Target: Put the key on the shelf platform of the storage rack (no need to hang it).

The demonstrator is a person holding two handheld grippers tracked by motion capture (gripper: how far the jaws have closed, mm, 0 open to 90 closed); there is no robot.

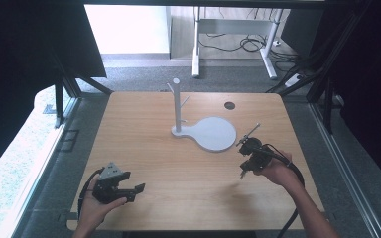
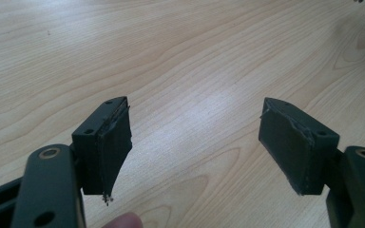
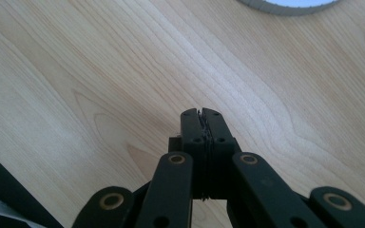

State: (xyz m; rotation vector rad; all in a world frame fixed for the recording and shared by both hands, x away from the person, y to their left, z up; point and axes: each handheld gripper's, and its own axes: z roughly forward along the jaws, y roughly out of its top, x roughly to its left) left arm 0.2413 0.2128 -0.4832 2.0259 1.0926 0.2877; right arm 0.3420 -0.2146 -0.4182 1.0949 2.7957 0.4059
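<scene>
A white stand [image 1: 177,106] with an upright peg post rises from a round flat base [image 1: 214,133] near the middle of the wooden table [image 1: 144,148]. My left gripper [image 1: 135,192] rests low at the near left, held by a hand, jaws wide apart with bare wood between them [image 2: 195,142]. My right gripper [image 1: 244,171] hangs just above the table at the right, close to the base's near right edge. Its pads are pressed together with nothing between them [image 3: 203,118]. A curved piece of the base's rim [image 3: 285,7] shows at the top of the right gripper view.
A dark round hole [image 1: 229,105] sits in the tabletop behind the stand. Black frame struts [image 1: 327,99] flank the table on both sides. A white desk frame [image 1: 233,29] with cables stands on the floor beyond the far edge.
</scene>
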